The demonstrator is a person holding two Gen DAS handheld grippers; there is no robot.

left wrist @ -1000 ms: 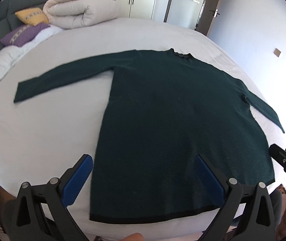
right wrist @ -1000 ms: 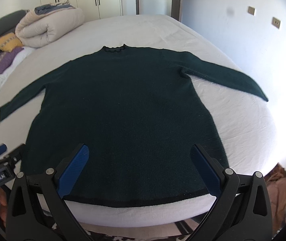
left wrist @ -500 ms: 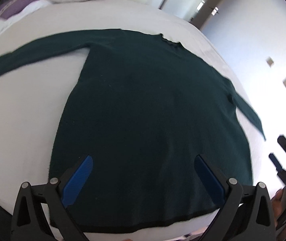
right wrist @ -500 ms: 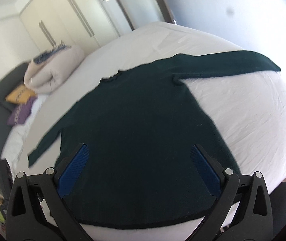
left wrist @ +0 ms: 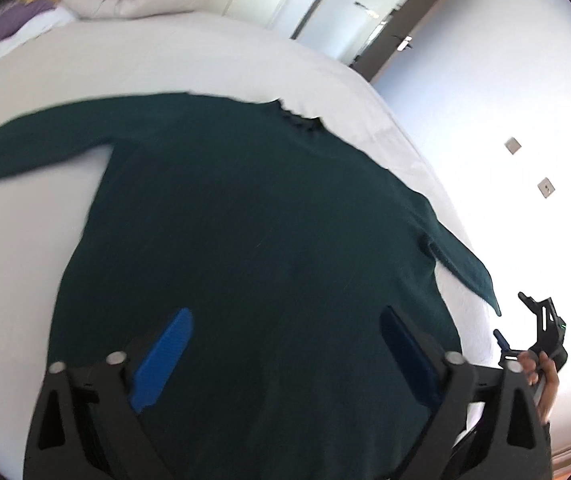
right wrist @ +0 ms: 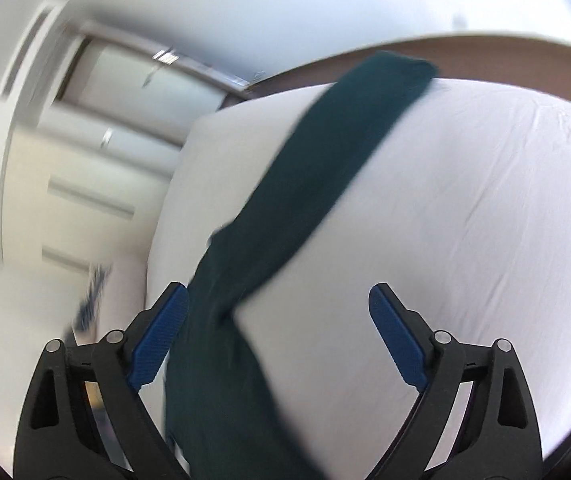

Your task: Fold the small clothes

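Left wrist view: dark green sweater (left wrist: 253, 240) spread flat on white bed (left wrist: 205, 60), sleeves out left and right. Left gripper (left wrist: 285, 344) wide, jaws just narrowed slightly, gripping nothing. Right gripper (right wrist: 277, 332) likewise, above the right sleeve (right wrist: 325, 168), empty.

Daylight scene, bright overall. Left wrist view: wall (left wrist: 505, 120) from 2 to 4 o'clock blown out to near white, so light comes in from that side. Dark green sweater (left wrist: 245, 240) is underexposed, knit texture barely readable. Mild motion smear, worst on the sleeve at 9 o'clock. Right wrist view: heavy motion blur, wardrobe doors (right wrist: 65, 180) at 9 o'clock streaked, sleeve edges soft. White sheet (right wrist: 465, 220) is bright at 3 o'clock, creases still visible. Both views have strong fisheye bending and a black vignette at the corners.
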